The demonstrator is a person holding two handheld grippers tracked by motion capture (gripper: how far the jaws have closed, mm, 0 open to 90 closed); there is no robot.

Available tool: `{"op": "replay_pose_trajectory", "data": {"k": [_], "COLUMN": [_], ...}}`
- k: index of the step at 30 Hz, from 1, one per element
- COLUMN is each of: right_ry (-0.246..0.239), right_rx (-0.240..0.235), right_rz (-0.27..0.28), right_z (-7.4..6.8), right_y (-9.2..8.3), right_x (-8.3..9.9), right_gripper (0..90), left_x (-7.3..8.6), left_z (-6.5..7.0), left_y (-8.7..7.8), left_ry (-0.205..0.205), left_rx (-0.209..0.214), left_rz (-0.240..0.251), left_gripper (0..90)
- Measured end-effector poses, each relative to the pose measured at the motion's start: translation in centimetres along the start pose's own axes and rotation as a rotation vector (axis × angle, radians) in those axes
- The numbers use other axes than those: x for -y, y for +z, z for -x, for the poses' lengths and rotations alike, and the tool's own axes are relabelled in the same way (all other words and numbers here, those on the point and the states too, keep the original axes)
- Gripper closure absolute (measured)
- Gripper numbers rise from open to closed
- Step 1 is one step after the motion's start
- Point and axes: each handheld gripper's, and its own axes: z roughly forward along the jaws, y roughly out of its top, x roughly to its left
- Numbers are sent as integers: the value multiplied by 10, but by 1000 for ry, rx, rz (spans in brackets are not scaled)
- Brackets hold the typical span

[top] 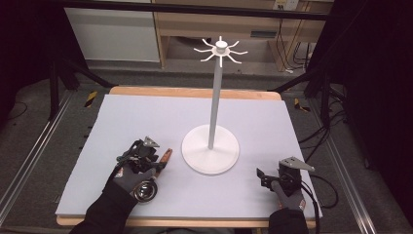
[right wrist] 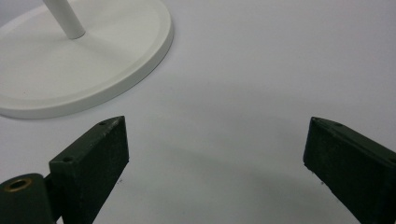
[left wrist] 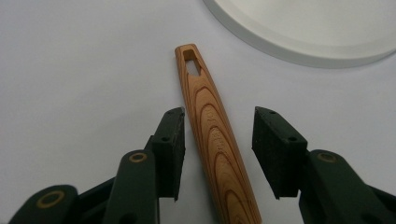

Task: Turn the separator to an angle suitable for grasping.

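A wooden handle (left wrist: 212,135) with a slotted hole at its tip lies flat on the pale table cover. It runs lengthwise between the jaws of my left gripper (left wrist: 218,116). The jaws stand open around it: the left pad (left wrist: 170,144) is close beside the wood and the right pad (left wrist: 275,149) is clearly apart. In the high view the left gripper (top: 156,161) sits left of the stand's base, with the handle (top: 166,156) poking out past it. A round shiny metal part (top: 144,190) lies by the wrist, in line with the handle. My right gripper (right wrist: 215,122) (top: 262,176) is open over bare cover.
A white stand (top: 214,97) with a ring of hooks (top: 220,50) on top rises from a round base (top: 210,155) at the table's middle. The base rim (left wrist: 299,51) lies just beyond the handle's tip. The wooden table edge runs along the front and back.
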Motion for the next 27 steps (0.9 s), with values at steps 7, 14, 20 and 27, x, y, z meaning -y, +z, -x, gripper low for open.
{"op": "replay_pose_trajectory", "data": {"k": [7,14,20,27], "right_ry": [1,-1,-2,1], "right_rx": [0,0,0,-2], "right_rz": [-4,-6,-7,-11], "right_z": [0,0,0,0], "right_y": [0,1,1,1], "right_x": [0,0,0,0], "right_gripper": [71,71,71,71], "left_x": [2,4,3,2], "left_z": [1,2,2,3], "left_y": [7,13,14,15], "left_ry": [-6,-13,-18,-25], "left_rx": [-7,-13,-20,-27], "left_rz": [-23,-46,-60,-74], "left_gripper": [560,582,600,607]}}
